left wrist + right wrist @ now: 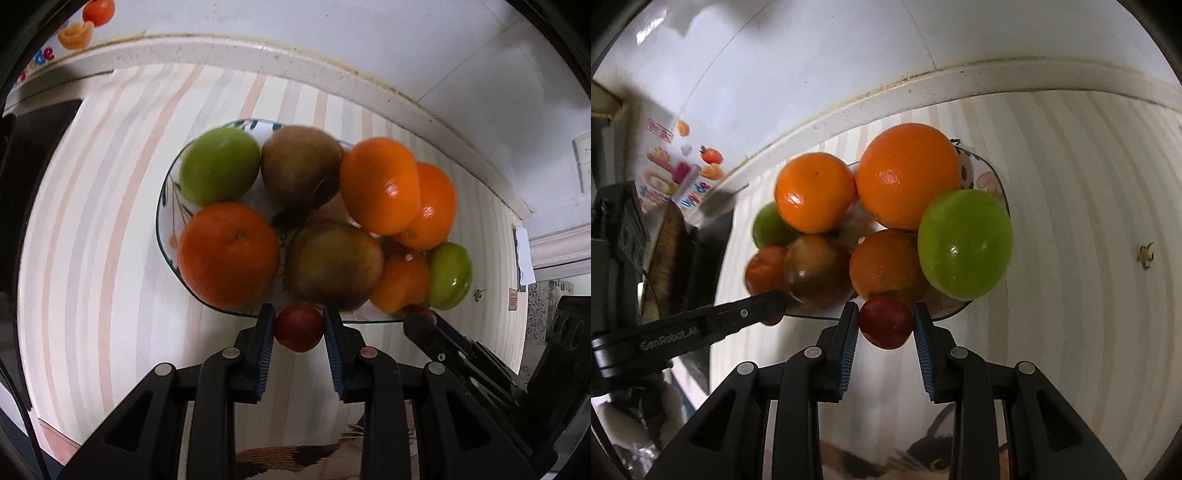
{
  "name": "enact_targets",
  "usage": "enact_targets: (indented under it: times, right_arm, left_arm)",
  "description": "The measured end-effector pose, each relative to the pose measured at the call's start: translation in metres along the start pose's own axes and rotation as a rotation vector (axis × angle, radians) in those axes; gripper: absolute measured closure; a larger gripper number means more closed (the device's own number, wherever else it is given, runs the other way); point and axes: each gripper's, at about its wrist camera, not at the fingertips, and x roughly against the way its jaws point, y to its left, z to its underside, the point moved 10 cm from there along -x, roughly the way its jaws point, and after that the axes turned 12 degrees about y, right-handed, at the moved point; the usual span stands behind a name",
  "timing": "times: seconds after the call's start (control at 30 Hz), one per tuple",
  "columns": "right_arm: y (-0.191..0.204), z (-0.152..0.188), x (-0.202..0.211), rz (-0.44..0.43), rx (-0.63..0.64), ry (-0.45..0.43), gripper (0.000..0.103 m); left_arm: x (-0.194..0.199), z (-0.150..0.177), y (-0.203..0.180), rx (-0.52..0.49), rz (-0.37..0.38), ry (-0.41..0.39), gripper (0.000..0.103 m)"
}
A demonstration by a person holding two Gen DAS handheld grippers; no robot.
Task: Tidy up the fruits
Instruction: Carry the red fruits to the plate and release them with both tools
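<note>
Both grippers hold small red fruit at the fruit plate's near rim.
Left wrist: I see my left gripper [299, 325] clamping a red fruit [298, 327] just before the plate [164, 206]. Right wrist: my right gripper [885, 323] pinches another red fruit [885, 322] at that plate [991, 177] rim.

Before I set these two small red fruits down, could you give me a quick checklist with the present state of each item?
1. Left gripper shut on its small red fruit: ok.
2. Right gripper shut on its red fruit: ok.
3. Free room in the plate: not ok, piled with oranges and green fruit.
4. Grippers apart from each other: ok.
5. Pile steady: cannot tell.
</note>
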Motion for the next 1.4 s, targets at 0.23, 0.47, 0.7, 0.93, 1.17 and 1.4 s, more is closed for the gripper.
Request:
enact_targets:
  times: [0.23, 0.47, 0.7, 0.93, 1.17, 1.4]
  right_arm:
    - [-0.001, 0.001, -0.002, 0.097, 0.044, -0.040, 0.070]
    - [-0.002, 0.013, 0.000, 0.009, 0.023, 0.014, 0.070]
    - [0.012, 0.100, -0.020, -0.050, 0.092, 0.292, 0.070]
    - [0.029, 0.137, -0.046, 0.067, 0.247, 0.295, 0.075]
    - [0.042, 0.133, -0.039, 0.085, 0.307, 0.266, 0.075]
    - [0.039, 0.049, 0.010, -0.075, 0.143, 0.111, 0.075]
  left_arm:
    - [-0.007, 0.001, 0.001, 0.000, -0.003, -0.014, 0.079]
    - [-0.009, 0.008, 0.012, 0.023, -0.007, 0.001, 0.079]
    - [0.002, 0.026, 0.009, -0.014, -0.017, 0.007, 0.079]
    - [0.007, 0.046, 0.012, -0.030, -0.038, 0.017, 0.079]
    - [0.021, 0.053, 0.021, -0.006, -0.025, 0.002, 0.079]
    - [0.041, 0.022, 0.014, 0.026, 0.081, 0.005, 0.079]
